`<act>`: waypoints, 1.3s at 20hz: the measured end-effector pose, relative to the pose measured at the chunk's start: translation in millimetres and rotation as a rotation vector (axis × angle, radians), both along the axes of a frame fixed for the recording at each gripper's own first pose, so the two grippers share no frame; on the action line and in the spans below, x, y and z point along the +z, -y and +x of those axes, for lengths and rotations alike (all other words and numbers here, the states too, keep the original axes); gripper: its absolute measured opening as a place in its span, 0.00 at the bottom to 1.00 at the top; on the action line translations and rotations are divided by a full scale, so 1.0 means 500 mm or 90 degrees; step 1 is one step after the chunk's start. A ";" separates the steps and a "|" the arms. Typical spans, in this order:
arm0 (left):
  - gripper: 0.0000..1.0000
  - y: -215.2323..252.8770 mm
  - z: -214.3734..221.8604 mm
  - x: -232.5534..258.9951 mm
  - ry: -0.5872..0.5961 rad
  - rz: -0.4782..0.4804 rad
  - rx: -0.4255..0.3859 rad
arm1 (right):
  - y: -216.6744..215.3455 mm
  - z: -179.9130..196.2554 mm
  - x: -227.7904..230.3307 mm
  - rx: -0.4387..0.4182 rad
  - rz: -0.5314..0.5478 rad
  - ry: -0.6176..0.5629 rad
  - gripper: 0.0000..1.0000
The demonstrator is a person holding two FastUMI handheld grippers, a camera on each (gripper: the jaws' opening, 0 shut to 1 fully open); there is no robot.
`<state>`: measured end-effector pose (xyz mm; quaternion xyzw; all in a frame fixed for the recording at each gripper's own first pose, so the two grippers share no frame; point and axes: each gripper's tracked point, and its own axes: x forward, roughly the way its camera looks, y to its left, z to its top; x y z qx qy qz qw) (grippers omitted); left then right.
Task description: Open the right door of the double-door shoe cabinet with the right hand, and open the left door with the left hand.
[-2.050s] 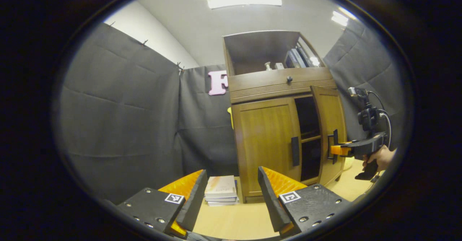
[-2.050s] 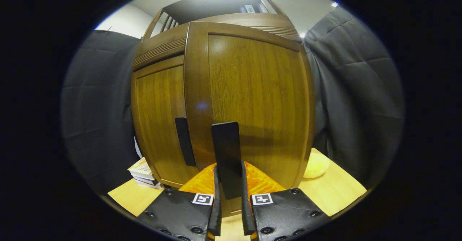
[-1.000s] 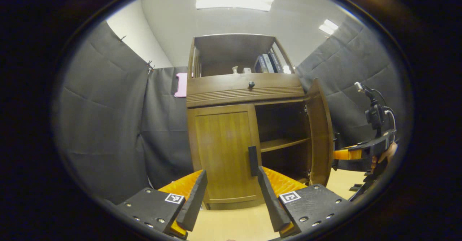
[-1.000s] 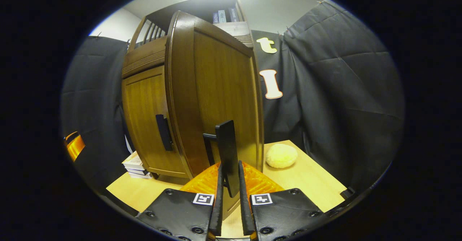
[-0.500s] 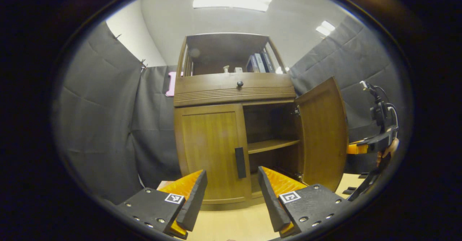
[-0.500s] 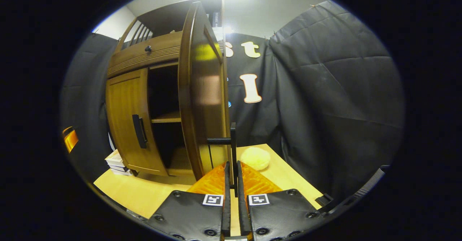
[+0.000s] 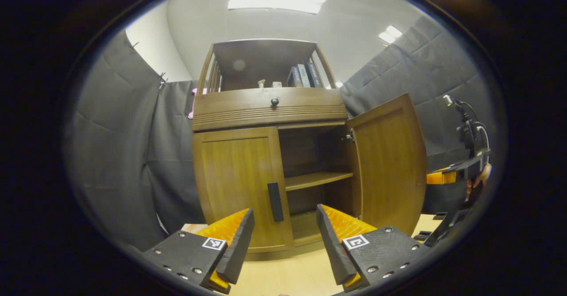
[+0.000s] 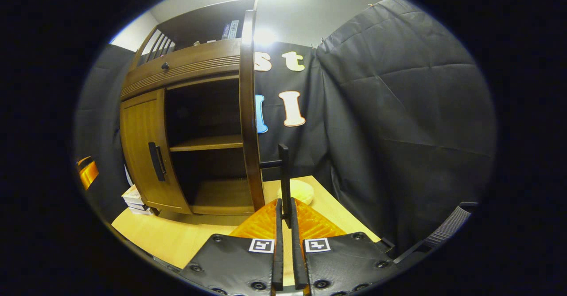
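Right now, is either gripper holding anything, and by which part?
The right gripper grips the right door by its handle. The left gripper is open and holds nothing.

Left gripper [image 7: 283, 238]: two wedge fingers, orange ribbed backs, black inner pads, mounted on black textured plates with silver screws and a square black-and-white marker each. Right gripper [image 8: 285, 243]: same build. Seen from the left gripper view, it has a black body, orange section, black cables on top.
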<state>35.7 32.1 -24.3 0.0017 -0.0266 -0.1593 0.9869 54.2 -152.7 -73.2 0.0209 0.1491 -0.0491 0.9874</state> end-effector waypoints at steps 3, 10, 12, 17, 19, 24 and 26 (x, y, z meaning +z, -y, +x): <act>0.82 0.017 0.021 -0.001 0.002 0.002 -0.005 | -0.012 -0.015 0.022 0.002 -0.019 0.014 0.11; 0.82 0.030 0.121 -0.003 0.012 0.000 0.015 | -0.001 -0.079 0.068 -0.023 -0.023 0.058 0.80; 0.82 0.035 0.153 -0.010 0.012 0.004 0.023 | 0.006 -0.098 0.078 -0.033 -0.027 0.064 0.92; 0.81 0.043 0.234 -0.035 0.001 -0.003 0.043 | 0.031 -0.138 0.068 -0.056 -0.060 0.046 0.92; 0.80 0.047 0.267 -0.048 -0.008 -0.011 0.049 | 0.037 -0.152 0.056 -0.068 -0.055 0.034 0.92; 0.80 0.053 0.349 -0.082 -0.029 -0.016 0.066 | 0.055 -0.185 0.040 -0.094 -0.051 0.014 0.92; 0.79 0.051 0.365 -0.101 -0.043 -0.018 0.072 | 0.059 -0.193 0.040 -0.101 -0.054 0.012 0.92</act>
